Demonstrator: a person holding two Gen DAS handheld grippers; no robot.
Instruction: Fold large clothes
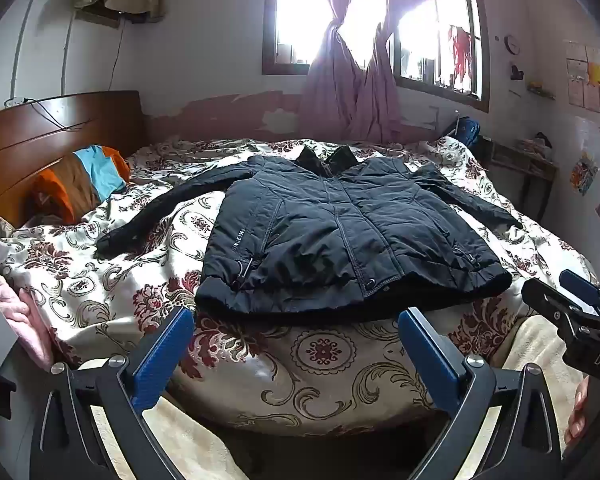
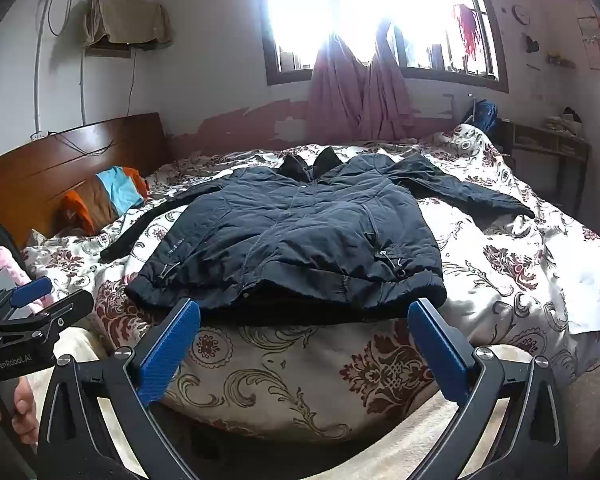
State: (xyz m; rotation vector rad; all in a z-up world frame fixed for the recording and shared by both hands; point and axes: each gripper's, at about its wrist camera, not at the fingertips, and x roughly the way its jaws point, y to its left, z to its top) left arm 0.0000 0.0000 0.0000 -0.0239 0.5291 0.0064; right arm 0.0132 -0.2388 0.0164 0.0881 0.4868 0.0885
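Observation:
A dark navy padded jacket (image 1: 340, 232) lies flat and face up on the bed, zipped, collar toward the window, both sleeves spread out to the sides. It also shows in the right wrist view (image 2: 296, 240). My left gripper (image 1: 296, 344) is open and empty, just short of the jacket's hem. My right gripper (image 2: 304, 340) is open and empty, also just short of the hem. Each gripper shows at the edge of the other's view: the right one (image 1: 572, 300), the left one (image 2: 40, 300).
The bed has a floral quilt (image 1: 100, 272) and a wooden headboard (image 1: 40, 144) at the left. Orange, brown and blue clothes (image 1: 84, 180) lie by the headboard. A pink blanket (image 1: 16, 300) hangs at the left edge. A window with pink curtains (image 1: 348, 92) is behind; a small table (image 1: 524, 160) stands at the right.

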